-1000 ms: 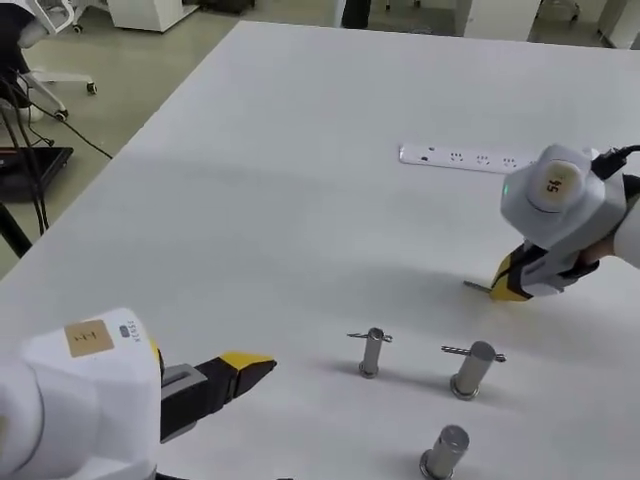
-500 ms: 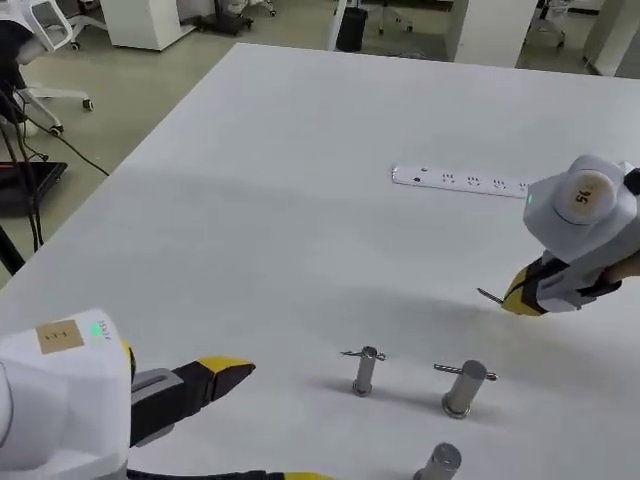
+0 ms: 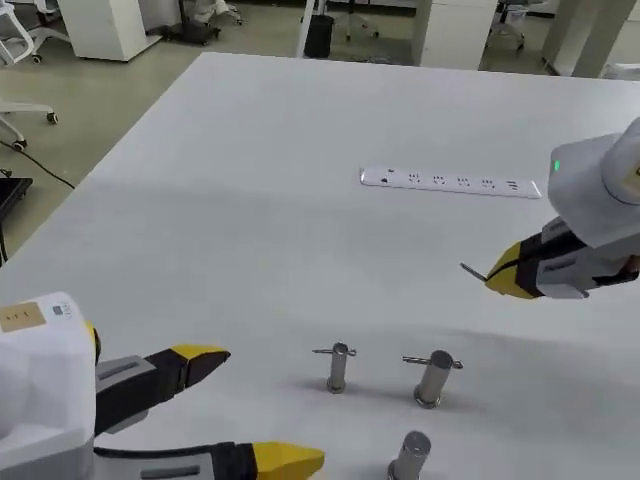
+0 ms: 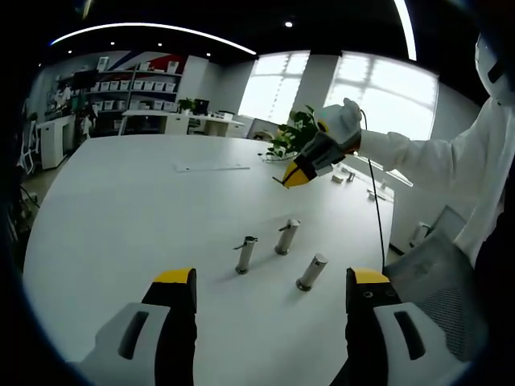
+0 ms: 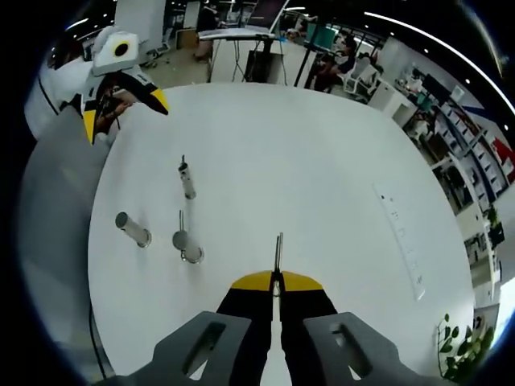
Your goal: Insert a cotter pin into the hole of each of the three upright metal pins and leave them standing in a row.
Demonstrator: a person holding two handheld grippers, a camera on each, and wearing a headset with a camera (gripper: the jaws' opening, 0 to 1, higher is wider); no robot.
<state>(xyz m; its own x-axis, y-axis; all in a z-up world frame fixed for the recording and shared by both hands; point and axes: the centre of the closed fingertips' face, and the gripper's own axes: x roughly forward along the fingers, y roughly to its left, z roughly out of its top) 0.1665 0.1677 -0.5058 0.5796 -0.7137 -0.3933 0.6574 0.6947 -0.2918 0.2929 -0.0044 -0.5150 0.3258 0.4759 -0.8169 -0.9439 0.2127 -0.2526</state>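
Wire cotter pin [image 5: 278, 249] in tight right gripper [image 5: 276, 282]; left gripper [image 4: 271, 278] agape, empty; 3 cylindrical steel pins [image 4: 282, 236].

nearest metal pin [image 3: 411, 456] cropped at bottom edge, right gripper [image 3: 490, 277] cropped

Pins [image 3: 432, 380] brushed metal w/ dull sheen; table [image 3: 250, 200] matt white (smooth); pwr strip [image 3: 450, 182] plastic.

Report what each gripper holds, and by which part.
The right gripper is shut on a cotter pin, pinching one end. The rest of the pin sticks out past the jaws. The left gripper is open and holds nothing.
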